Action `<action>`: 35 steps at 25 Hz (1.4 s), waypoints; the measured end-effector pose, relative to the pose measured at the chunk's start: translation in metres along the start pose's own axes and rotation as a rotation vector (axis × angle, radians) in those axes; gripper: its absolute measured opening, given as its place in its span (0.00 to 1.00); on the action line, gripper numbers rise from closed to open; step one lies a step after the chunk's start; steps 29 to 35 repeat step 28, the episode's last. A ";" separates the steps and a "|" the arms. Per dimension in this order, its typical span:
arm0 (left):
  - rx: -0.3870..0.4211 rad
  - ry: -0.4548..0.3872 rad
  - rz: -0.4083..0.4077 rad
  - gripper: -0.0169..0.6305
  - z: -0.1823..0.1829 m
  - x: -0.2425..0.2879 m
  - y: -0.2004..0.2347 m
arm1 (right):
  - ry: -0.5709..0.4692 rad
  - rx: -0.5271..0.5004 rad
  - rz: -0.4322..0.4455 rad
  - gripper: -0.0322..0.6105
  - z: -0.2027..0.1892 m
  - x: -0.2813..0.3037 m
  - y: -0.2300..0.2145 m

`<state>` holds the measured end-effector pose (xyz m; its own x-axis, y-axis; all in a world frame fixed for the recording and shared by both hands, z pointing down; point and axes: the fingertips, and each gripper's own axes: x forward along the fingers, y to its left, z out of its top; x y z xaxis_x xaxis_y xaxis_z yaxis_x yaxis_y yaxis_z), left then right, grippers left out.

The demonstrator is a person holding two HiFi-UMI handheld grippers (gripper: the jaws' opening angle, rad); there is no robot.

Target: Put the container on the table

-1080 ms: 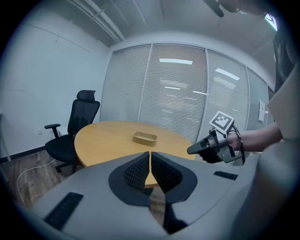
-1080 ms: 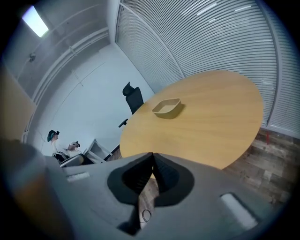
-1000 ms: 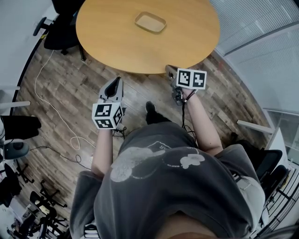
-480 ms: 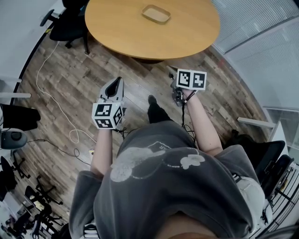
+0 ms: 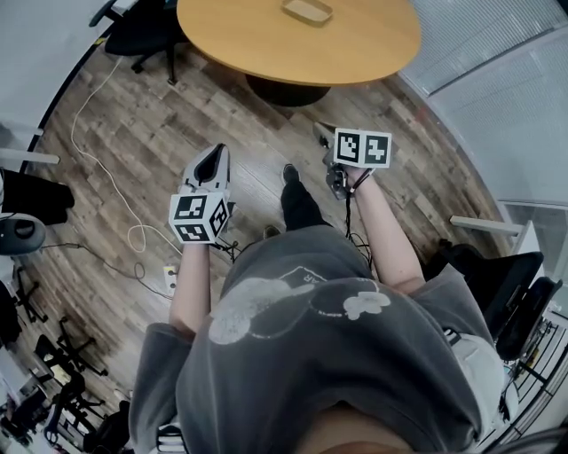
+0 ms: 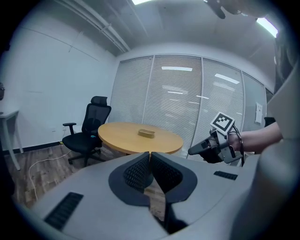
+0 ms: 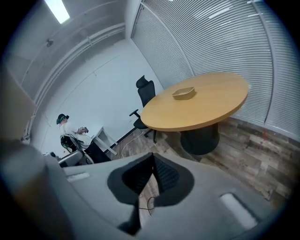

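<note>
We stand back from the round table, both grippers empty.

At far left a black office chair sits beside the table and a pale cable trails over the wood floor. Our left gripper hangs over the floor with its jaws pressed together, nothing between them. The shallow tan container rests on the tabletop, well apart from both grippers. Our right gripper, held nearer the table, likewise has its jaws closed on nothing. Blinds line the wall at right.
</note>
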<state>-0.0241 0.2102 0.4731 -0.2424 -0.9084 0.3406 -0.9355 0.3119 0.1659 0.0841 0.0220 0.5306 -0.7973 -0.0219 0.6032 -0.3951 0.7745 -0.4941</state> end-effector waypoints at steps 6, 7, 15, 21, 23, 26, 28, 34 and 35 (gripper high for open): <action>-0.011 -0.009 0.002 0.04 -0.016 -0.040 -0.004 | -0.007 -0.015 -0.023 0.05 -0.031 -0.014 0.022; -0.011 -0.011 0.003 0.04 -0.018 -0.045 -0.005 | -0.004 -0.020 -0.025 0.05 -0.037 -0.017 0.025; -0.023 -0.017 -0.021 0.04 -0.034 -0.070 -0.022 | 0.009 -0.057 -0.022 0.05 -0.067 -0.036 0.046; -0.030 -0.034 -0.020 0.04 -0.035 -0.080 -0.032 | 0.011 -0.072 -0.020 0.05 -0.077 -0.045 0.051; -0.030 -0.038 -0.017 0.04 -0.034 -0.084 -0.032 | 0.008 -0.080 -0.020 0.05 -0.077 -0.047 0.053; -0.031 -0.046 -0.014 0.04 -0.033 -0.088 -0.032 | 0.009 -0.092 -0.019 0.05 -0.079 -0.049 0.058; -0.032 -0.051 -0.012 0.04 -0.032 -0.090 -0.032 | 0.010 -0.102 -0.017 0.05 -0.081 -0.050 0.060; -0.032 -0.051 -0.012 0.04 -0.032 -0.090 -0.032 | 0.010 -0.102 -0.017 0.05 -0.081 -0.050 0.060; -0.032 -0.051 -0.012 0.04 -0.032 -0.090 -0.032 | 0.010 -0.102 -0.017 0.05 -0.081 -0.050 0.060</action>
